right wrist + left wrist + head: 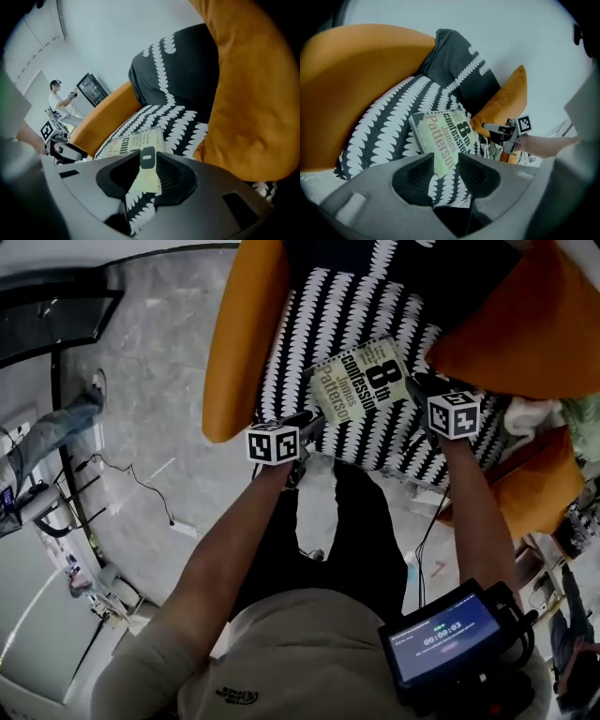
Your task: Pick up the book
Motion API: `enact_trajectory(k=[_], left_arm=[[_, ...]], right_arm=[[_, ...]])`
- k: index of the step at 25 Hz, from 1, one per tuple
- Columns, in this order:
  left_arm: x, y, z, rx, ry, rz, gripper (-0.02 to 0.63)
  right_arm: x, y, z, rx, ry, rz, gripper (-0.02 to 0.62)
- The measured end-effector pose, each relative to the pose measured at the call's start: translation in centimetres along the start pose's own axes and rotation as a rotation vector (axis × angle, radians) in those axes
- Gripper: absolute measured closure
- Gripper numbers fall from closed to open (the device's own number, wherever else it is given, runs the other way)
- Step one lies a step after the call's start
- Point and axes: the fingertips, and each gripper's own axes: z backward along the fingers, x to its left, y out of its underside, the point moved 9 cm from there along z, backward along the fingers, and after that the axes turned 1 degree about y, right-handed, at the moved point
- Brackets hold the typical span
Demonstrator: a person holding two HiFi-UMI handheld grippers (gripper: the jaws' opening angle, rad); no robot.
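The book (361,381), a pale green paperback with dark lettering, lies flat on the black-and-white patterned seat cushion (300,324) of an orange armchair. My left gripper (302,425) is open at the book's near left corner. My right gripper (419,387) is open at the book's right edge. In the left gripper view the book (440,133) lies just beyond the open left gripper (444,161), and the right gripper (506,133) shows past it. In the right gripper view the book (136,140) lies ahead of the open right gripper (146,165). Neither gripper's pads press on the book.
An orange armrest (234,334) rises left of the seat and an orange cushion (534,324) lies at the right. A dark patterned back cushion (459,65) stands behind. Marble floor (150,418) with cables lies at the left. A person (58,101) stands far off.
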Motion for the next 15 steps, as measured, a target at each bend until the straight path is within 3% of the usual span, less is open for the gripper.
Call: enact_trajectory(k=[7, 15], left_arm=[[2.5, -1.5, -1.1, -0.044, -0.033, 0.087, 0.456], [3.2, 0.6, -4.9, -0.044, 0.069, 0.151, 0.455]], right_arm=[[-1.8, -1.0, -3.6, 0.034, -0.036, -0.008, 0.469], [-3.0, 1.1, -5.3, 0.022, -0.131, -0.144, 0.486]])
